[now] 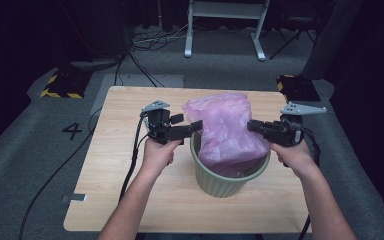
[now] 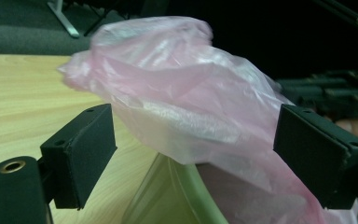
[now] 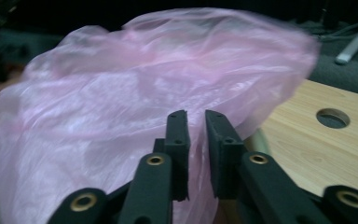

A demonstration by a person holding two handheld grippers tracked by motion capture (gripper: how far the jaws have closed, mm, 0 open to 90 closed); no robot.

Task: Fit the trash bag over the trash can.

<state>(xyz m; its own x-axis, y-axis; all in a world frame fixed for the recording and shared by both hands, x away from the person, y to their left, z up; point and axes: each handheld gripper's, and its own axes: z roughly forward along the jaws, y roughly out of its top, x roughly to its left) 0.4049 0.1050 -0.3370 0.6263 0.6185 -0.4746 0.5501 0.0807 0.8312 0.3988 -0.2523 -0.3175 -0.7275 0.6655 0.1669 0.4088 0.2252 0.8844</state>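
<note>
The pink bag [image 1: 225, 131] puffs out of the green bin [image 1: 230, 179] at table [image 1: 110, 170] centre. Left gripper [image 1: 192, 126], at its 9 o'clock, gapes around the film; right gripper [image 1: 254, 125], at 3 o'clock, pinches the film.

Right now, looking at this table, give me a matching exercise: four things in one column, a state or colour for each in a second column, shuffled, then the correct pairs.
Things:
1. pink plastic bag
2. bin
3. left gripper
4. right gripper

States or colours:
A. jaws wide open, one on each side of the film
B. pale green, ribbed wall
C. billowing up out of the rim
D. jaws nearly together, pinching the film

Pairs: 1-C, 2-B, 3-A, 4-D
</note>
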